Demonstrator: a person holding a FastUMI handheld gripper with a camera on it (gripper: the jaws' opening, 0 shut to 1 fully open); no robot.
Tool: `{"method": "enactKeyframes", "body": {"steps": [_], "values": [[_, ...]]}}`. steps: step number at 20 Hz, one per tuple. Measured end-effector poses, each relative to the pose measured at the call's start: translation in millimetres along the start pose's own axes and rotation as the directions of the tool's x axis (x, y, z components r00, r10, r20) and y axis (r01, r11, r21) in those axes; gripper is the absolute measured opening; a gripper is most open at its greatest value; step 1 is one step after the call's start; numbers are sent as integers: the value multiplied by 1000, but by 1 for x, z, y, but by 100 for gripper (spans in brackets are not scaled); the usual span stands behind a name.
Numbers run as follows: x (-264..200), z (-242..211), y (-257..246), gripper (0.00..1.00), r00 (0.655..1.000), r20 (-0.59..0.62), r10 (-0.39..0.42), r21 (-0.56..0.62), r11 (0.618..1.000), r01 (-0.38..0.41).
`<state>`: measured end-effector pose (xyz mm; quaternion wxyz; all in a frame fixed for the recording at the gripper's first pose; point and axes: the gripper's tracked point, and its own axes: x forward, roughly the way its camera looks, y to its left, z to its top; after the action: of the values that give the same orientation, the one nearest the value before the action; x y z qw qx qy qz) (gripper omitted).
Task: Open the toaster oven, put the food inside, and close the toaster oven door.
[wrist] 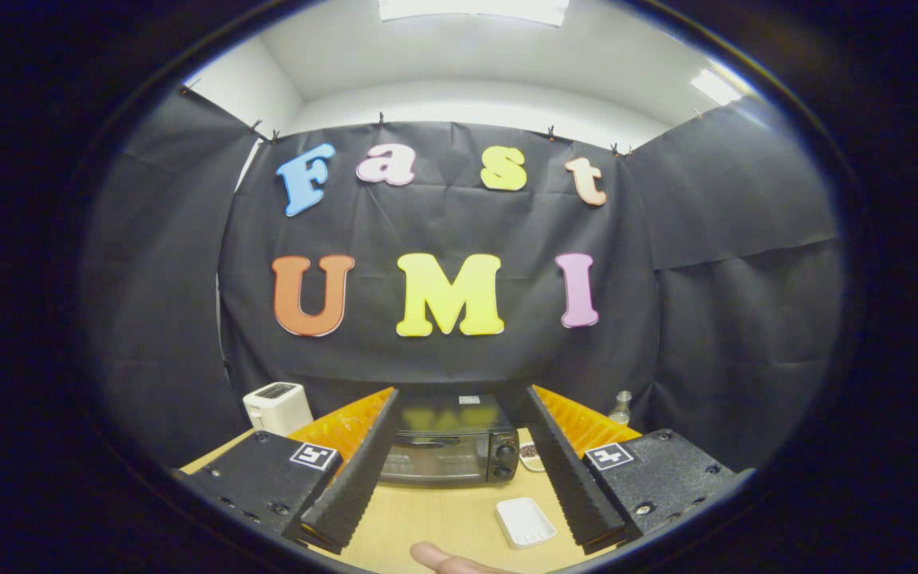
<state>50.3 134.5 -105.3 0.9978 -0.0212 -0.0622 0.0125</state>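
Observation:
A black toaster oven (449, 445) stands on the wooden table (443, 518) beyond my fingers, its glass door shut and its knobs on the right side. My gripper (463, 466) is open, its two ribbed black fingers (355, 478) spread wide on either side of the oven and well short of it. A pale sausage-like piece of food (447, 560) lies on the table at the near edge, below and between the fingers. A white rectangular dish (524, 522) sits just inside the right finger, nearer than the oven.
A white toaster (277, 406) stands at the back left of the table. A small bowl with dark contents (531, 454) sits right of the oven, and a small bottle (621, 406) stands behind the right finger. Black cloth walls close in the booth.

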Motion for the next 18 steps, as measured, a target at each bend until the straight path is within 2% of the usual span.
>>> {"method": "enactKeyframes", "body": {"steps": [5,8,11,18], "values": [[-56,23,-6,98,998,63,-4,-19,1000,5],[-85,18,-19,98,995,83,-53,-12,998,54],[-89,7,-23,98,994,87,-63,-44,997,67],[-78,-15,-39,98,996,54,-70,-13,997,71]]}}
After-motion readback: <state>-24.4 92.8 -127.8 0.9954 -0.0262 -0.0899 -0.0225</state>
